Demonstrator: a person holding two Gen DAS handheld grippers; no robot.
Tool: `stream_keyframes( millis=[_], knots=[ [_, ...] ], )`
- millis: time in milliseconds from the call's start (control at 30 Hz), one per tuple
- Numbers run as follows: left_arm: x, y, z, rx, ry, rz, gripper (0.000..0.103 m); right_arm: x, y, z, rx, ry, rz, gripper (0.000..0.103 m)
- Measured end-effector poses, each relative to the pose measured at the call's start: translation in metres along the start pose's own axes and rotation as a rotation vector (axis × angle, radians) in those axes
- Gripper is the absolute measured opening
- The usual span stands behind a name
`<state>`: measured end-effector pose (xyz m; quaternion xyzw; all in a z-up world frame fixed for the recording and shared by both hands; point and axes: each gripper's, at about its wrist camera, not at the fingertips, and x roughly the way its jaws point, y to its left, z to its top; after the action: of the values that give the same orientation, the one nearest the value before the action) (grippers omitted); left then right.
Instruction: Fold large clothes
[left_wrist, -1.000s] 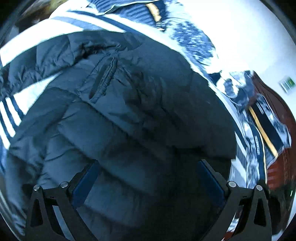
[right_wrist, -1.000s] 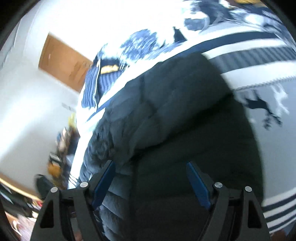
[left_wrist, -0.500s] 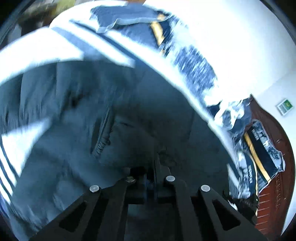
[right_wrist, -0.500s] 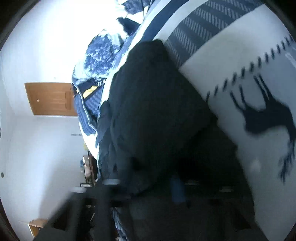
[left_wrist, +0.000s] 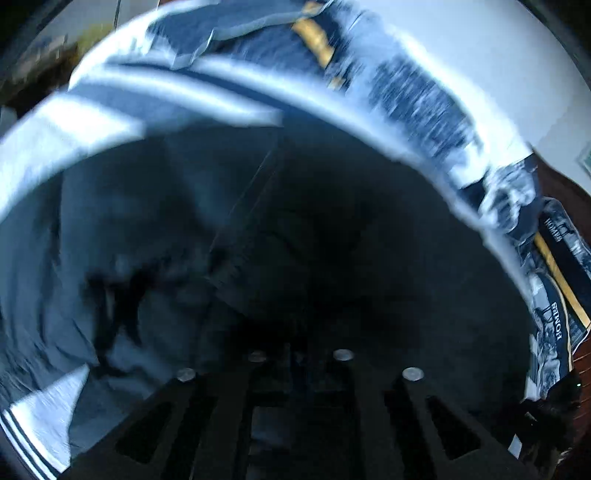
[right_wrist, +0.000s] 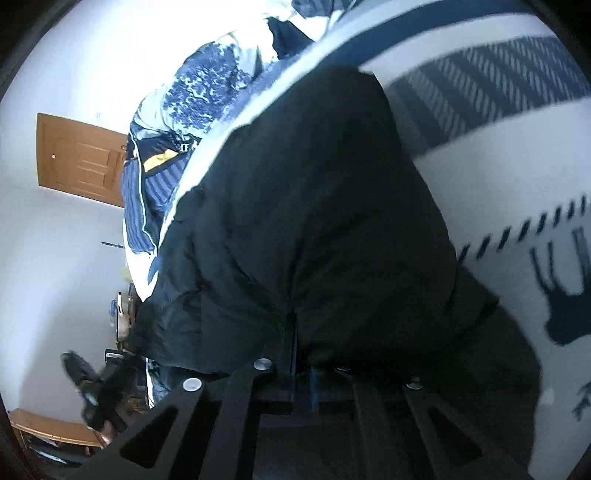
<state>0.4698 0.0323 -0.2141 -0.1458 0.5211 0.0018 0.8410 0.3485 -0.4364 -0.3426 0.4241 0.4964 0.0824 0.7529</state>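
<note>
**Where everything lies on the bed**

A puffy jacket (right_wrist: 317, 221) lies on top of the bedspread (right_wrist: 498, 155). The left gripper (left_wrist: 299, 360) and the right gripper (right_wrist: 301, 354) each sit at the near edge of the jacket. A heap of bedding (right_wrist: 192, 96) lies behind the jacket. A door (right_wrist: 79, 158) stands in the wall far to the left.

A: What does the left gripper (left_wrist: 299, 360) look like?
B: Matte black angled struts with long triangular cut-outs and four round silver screw heads in a row; the picture is blurred.
A: And the right gripper (right_wrist: 303, 365)?
B: The same black cut-out frame and silver screws, plus a blue pad on its fingers (right_wrist: 314, 384).
</note>
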Motion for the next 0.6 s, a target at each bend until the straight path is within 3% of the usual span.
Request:
stream_keyframes(
  millis=[67,100,133,167,200,233,267,333,433,600],
  knots=[
    [-0.004,0.014,-0.006,-0.061,0.011,-0.048,0.017,-0.002,-0.003,0.0,0.021,-0.002,0.027,0.008],
    [-0.014,0.017,-0.009,-0.072,0.002,-0.05,0.027,-0.004,-0.003,-0.002,0.026,-0.004,0.024,0.01],
    [-0.023,0.019,-0.012,-0.069,-0.005,-0.052,0.046,-0.01,0.0,-0.005,0.017,-0.009,0.017,0.017],
    [-0.038,0.021,-0.018,-0.069,-0.028,-0.059,0.057,-0.018,0.008,-0.012,-0.013,-0.017,0.014,0.025],
    [-0.047,0.023,-0.024,-0.073,-0.05,-0.057,0.078,-0.021,0.016,-0.015,-0.027,-0.025,0.012,0.049],
    [-0.063,0.028,-0.034,-0.083,-0.083,-0.039,0.083,-0.034,0.026,-0.025,-0.049,-0.051,0.003,0.076],
    [-0.08,0.034,-0.045,-0.085,-0.107,-0.035,0.083,-0.045,0.036,-0.035,-0.068,-0.074,-0.003,0.082],
    [-0.106,0.046,-0.066,-0.088,-0.113,-0.05,0.083,-0.073,0.063,-0.063,-0.13,-0.105,0.006,0.082],
    [-0.151,0.09,-0.106,-0.165,-0.145,-0.043,0.083,-0.113,0.095,-0.11,-0.205,-0.155,0.007,0.082],
    [-0.205,0.153,-0.161,-0.289,-0.188,-0.014,0.083,-0.156,0.187,-0.189,-0.382,-0.227,-0.02,0.082]
  ],
)
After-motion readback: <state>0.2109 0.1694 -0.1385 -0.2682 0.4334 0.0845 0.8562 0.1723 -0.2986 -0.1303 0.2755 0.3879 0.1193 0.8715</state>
